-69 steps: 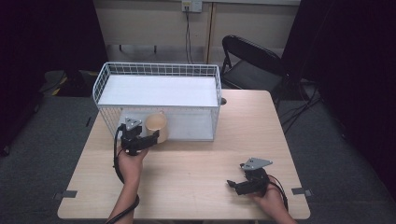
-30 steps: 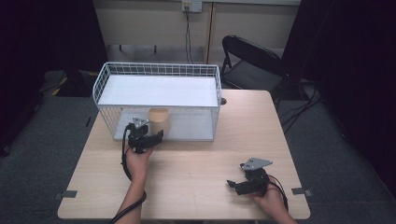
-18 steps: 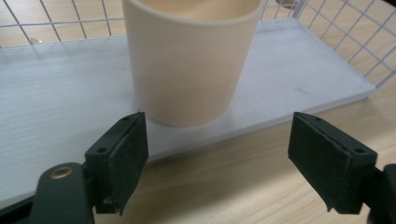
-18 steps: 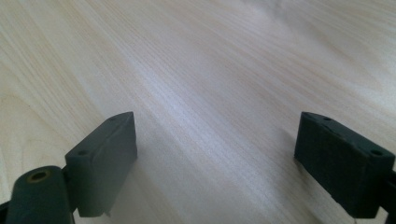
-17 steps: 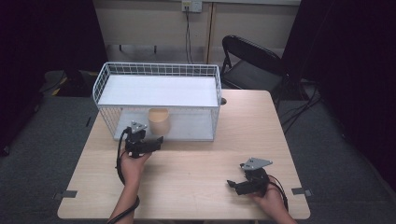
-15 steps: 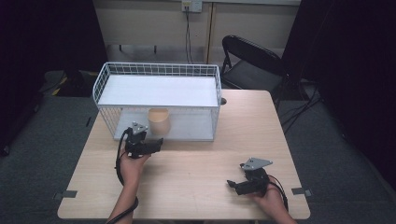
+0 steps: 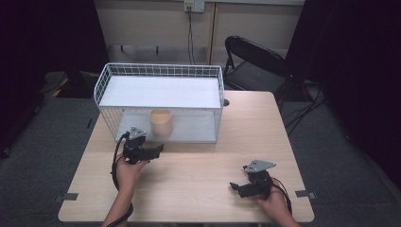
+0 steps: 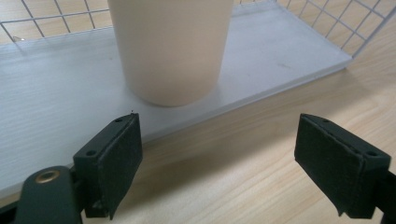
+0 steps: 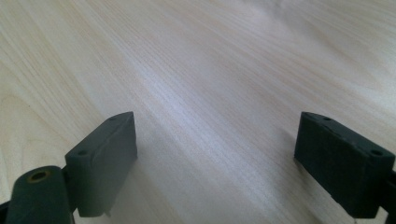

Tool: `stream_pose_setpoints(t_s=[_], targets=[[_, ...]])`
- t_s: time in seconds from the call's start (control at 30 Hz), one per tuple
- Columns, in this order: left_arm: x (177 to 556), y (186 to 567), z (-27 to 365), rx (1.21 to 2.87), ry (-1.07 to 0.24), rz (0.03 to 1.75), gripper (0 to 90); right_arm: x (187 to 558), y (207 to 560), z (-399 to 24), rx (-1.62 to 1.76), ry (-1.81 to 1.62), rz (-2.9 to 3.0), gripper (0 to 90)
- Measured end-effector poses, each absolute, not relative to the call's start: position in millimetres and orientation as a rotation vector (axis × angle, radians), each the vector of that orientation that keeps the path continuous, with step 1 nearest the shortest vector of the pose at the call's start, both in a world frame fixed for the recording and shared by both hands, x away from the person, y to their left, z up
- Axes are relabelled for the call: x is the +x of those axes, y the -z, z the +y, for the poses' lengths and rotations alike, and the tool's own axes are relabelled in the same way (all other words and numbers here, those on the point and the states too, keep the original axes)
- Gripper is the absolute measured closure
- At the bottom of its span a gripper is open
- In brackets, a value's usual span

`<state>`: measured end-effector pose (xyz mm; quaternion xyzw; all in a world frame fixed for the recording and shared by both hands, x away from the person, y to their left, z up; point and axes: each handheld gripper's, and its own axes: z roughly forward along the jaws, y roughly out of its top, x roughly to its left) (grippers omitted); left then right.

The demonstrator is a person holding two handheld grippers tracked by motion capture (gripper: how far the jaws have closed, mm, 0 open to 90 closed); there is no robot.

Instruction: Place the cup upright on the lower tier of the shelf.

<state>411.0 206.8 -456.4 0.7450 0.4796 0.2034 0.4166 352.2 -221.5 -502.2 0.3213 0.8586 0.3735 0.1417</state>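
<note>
**Two open grippers, one cup on the lower shelf**

Two grippers are on the wooden table (image 7: 198,175). Nearest, at about 5 o'clock of the table, the right gripper (image 7: 235,188) rests low, its jaws wide apart with nothing between them. At about 9 o'clock, the left gripper (image 7: 159,149) is also spread wide and empty, just in front of the wire basket (image 7: 161,71). Farther, at 12 o'clock from these jaws, a beige cup (image 8: 170,46) stands upright on the white lower shelf (image 8: 56,102), near its front edge. I judge that the cup is light, stiff and smooth, so it can slip or tip. A hold across the middle of its wall seems safest.
</note>
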Motion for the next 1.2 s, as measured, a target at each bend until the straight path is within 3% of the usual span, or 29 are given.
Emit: stream_pose_setpoints(t_s=[1.2], targets=[[375, 456, 244, 1.9, -0.41, 1.144, 14.7, 352, 502, -221, 0.928, -1.078, 2.478, 12.4]])
